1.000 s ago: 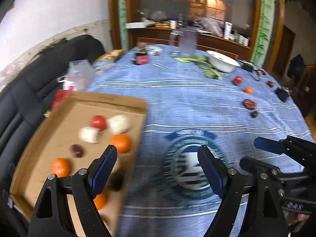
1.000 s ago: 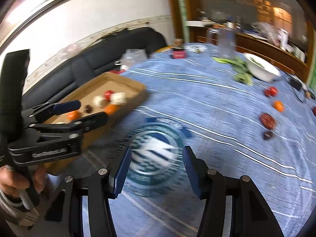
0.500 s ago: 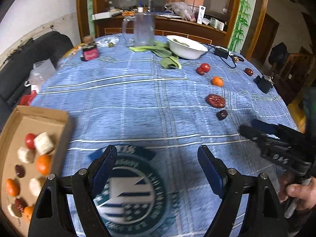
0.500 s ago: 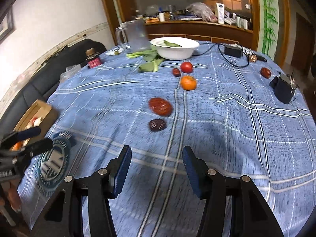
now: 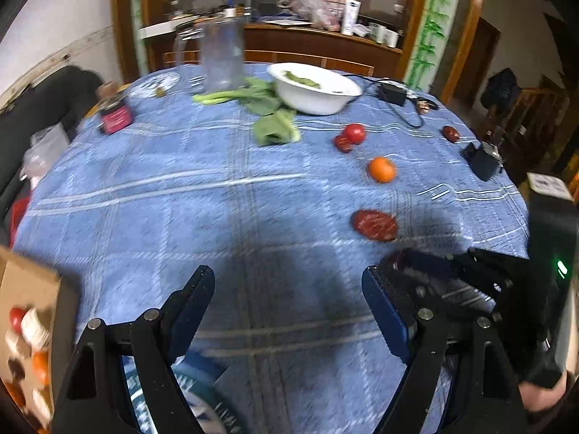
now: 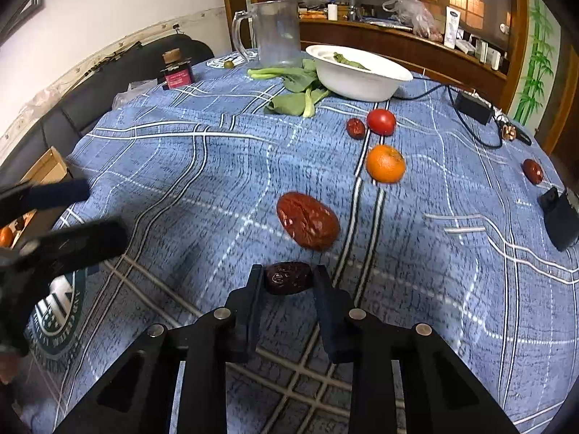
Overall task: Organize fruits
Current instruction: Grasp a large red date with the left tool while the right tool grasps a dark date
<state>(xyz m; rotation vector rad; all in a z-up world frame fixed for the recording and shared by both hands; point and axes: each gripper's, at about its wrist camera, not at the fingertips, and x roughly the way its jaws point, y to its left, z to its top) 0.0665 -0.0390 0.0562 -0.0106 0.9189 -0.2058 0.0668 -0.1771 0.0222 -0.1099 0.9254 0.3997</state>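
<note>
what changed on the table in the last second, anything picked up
Both grippers swung from the cardboard box toward the loose fruit. The right gripper came down and its jaws have just been closing on the dark date. The left gripper is open, holding nothing. The orange, tomato and bowl stayed put.

A white wall (image 6: 119, 3) with a worn border strip rises behind a black sofa (image 6: 108, 83) at the left. Beyond the round table's blue plaid cloth (image 6: 188, 166) stands a dark wooden sideboard (image 6: 405, 47), cluttered on top and warmly lit. Bamboo-painted trim (image 6: 535, 54) edges its frame.
</note>
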